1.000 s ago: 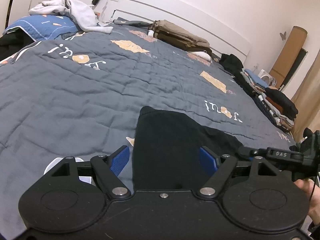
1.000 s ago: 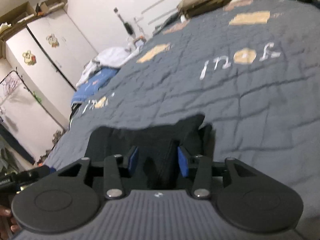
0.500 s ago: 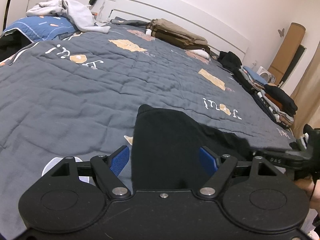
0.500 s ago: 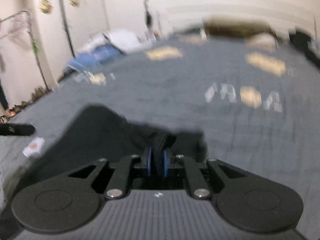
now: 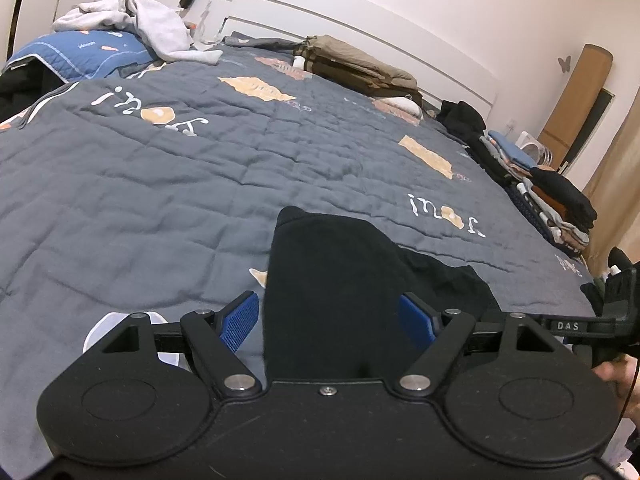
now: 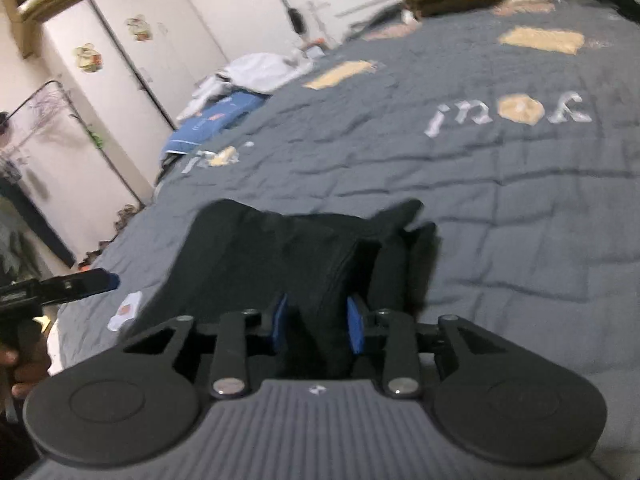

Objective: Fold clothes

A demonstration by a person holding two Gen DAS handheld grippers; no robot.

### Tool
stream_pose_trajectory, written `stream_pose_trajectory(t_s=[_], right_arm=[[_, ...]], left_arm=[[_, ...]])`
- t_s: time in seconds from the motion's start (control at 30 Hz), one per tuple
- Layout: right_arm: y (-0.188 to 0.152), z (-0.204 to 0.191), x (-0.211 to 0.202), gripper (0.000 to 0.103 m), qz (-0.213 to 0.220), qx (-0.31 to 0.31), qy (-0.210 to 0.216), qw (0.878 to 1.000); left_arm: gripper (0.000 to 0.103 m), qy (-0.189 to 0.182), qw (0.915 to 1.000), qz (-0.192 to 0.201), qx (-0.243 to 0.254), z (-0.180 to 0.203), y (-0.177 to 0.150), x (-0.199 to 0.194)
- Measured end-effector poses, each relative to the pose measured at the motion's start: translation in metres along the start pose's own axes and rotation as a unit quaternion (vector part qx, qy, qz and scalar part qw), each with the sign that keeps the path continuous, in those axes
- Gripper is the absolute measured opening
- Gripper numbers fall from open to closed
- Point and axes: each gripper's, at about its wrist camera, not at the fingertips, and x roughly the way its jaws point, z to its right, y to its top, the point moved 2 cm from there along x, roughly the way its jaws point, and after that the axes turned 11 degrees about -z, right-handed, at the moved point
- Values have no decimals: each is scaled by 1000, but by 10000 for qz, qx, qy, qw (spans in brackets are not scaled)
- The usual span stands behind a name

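right tool (image 6: pixel 316 324) has just reopened slightly — black garment (image 6: pixel 312 256) between.

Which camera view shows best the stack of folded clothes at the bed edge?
The left wrist view: the stack of folded clothes lies sharp along the bed's right edge, layers visible. The right wrist view shows only a blurred dark bit at its top right corner.

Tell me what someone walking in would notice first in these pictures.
Probably the black garment lying on the near part of the grey quilt, with the right claw pinched on a bunched fold of it, its jaws having just been closing then easing slightly. The left claw stands wide open over the cloth, and folded stacks line the bed's right edge.
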Motion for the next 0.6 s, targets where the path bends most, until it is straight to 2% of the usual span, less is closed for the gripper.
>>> stream_pose_trajectory(t_s=[0.07,0.2,0.27,0.33,0.43,0.5,0.6], right_arm=[[4,1,-10,7,129,56,-26,9999],[12,-23,-32,5,689,-688,-551,9937],[12,-32,-29,5,673,-1054,-896,9881],[10,-28,-20,5,462,-991,-1049,9884],[8,-15,-16,8,364,-755,-1226,9889],[11,-12,-24,9,522,-608,-1096,9907],[17,-10,-36,14,927,-297,-519,9939]], left_arm=[[76,-11,10000,17,15,1,0,-1],[76,-16,10000,22,26,2,0,-1],[76,-9,10000,-1,40,1,0,0],[76,4,10000,-10,54,1,-1,0],[78,19,10000,-21,44,1,0,1],[80,10,10000,-26,91,1,1,3],[80,-66,9996,-113,244,0,6,11]])
